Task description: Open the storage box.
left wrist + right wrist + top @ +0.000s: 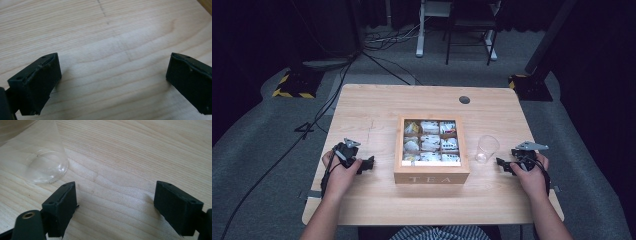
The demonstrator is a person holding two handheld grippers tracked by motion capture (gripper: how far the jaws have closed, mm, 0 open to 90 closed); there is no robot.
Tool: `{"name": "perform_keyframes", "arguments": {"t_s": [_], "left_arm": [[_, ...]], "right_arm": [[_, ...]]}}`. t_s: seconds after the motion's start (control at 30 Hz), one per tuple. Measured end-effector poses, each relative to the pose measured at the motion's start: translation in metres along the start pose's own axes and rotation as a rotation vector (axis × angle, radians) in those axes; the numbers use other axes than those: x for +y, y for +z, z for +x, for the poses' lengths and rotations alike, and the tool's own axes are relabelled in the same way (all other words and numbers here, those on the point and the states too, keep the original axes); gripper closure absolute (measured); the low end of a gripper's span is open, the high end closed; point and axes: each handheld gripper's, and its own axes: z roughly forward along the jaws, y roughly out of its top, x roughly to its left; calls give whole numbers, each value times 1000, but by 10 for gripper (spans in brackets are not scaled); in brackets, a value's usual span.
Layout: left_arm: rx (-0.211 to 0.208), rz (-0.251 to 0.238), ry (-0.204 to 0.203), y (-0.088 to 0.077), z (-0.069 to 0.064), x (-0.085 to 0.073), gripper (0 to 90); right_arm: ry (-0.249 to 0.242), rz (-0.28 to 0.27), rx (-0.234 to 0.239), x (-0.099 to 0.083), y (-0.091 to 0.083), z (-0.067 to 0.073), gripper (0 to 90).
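High view, pale wooden table [372,107], grey carpet [257,135]

Tea box [432,172] mid-table [372,105], sachets [430,142] inside, cup [487,148] just right of it.

Left hand-held gripper [112,82] jaws spread wide, nothing between them, low over pale wooden table [112,32]

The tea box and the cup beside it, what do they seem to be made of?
The tea box looks like pale, unpainted wood: visible grain, matte finish, "TEA" marked on its front. The cup is clear and smooth, so glass or plastic; the pictures cannot settle which.
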Motion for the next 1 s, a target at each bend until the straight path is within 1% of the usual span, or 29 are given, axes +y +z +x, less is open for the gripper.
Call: {"name": "perform_keyframes", "arguments": {"t_s": [0.03, 0.07, 0.13, 0.17, 0.2, 0.23, 0.27, 0.3, 0.33, 0.37, 0.4, 0.43, 0.47, 0.5, 0.53, 0.57, 0.6, 0.63, 0.67, 0.7, 0.77, 0.8, 0.87, 0.93, 0.97, 1.0], "left_arm": [[-41, 5, 47, -2, 0, -2, 3], [-41, 5, 47, -2, 0, -2, 5], [-47, 22, 61, -5, -1, -1, 11], [-51, 21, 64, -5, -2, -1, 51], [-57, 20, 68, -6, -2, -1, 51], [-72, 18, 87, -9, -3, -1, 120], [-75, 18, 99, -11, -3, -1, 176], [-69, 30, 115, -13, -3, 0, 211], [-58, 36, 117, -15, -3, 1, 190], [-60, 31, 112, -17, -3, 2, 178], [-69, 23, 110, -20, -3, 3, 214], [-69, 23, 110, -20, -3, 3, 245], [-84, 6, 92, -26, -2, 6, 246], [-84, -4, 92, -29, -2, 7, 250], [-84, -4, 92, -29, -2, 7, 257], [-86, -6, 91, -32, -3, 8, 257], [-86, -22, 87, -36, -3, 10, 261], [-92, -16, 77, -41, -3, 11, 277], [-92, -16, 77, -41, -3, 11, 276], [-90, -34, 78, -45, -4, 13, 275], [-98, -58, 65, -49, -5, 15, 272], [-98, -58, 65, -49, -5, 15, 269], [-106, -77, 52, -53, -8, 17, 262], [-106, -91, 50, -56, -10, 18, 256], [-116, -91, 43, -58, -12, 19, 256], [-123, -91, 45, -61, -15, 20, 252]], "right_arm": [[-2, 0, 0, 0, 0, 0, 190], [-2, 0, 0, 0, 0, 0, 190], [-1, 0, 0, 0, 0, 0, 190], [-1, 0, 0, 0, 0, 0, 190], [-1, 0, 0, 0, 0, 0, 190], [0, 0, 1, 0, 0, 0, 190], [-1, 0, 1, 0, 0, 0, 190], [0, 0, 0, 0, 0, 0, 190], [-1, 0, 1, 0, 0, 0, 190], [-1, 0, 1, 0, 0, 0, 190], [-1, 0, 1, 0, 0, 0, 190], [-1, 0, 0, 0, 0, 0, 190], [-1, 0, 1, 0, 0, 0, 190], [-1, 0, 0, 0, 0, 0, 190], [0, 0, 1, 0, 0, 0, 190], [0, 0, 1, 0, 0, 0, 190], [-1, 0, 1, 0, 0, 0, 190], [-1, 0, 1, 0, 0, 0, 190], [-1, 0, 1, 0, 0, 0, 190], [-1, 0, 1, 0, 0, 0, 190], [-1, 0, 1, 0, 0, 0, 190], [-1, 0, 1, 0, 0, 0, 190], [0, 0, 1, 0, 0, 0, 190], [-1, 0, 1, 0, 0, 0, 190], [-1, 0, 1, 0, 0, 0, 190], [0, 0, 2, 0, 0, 0, 190]]}}
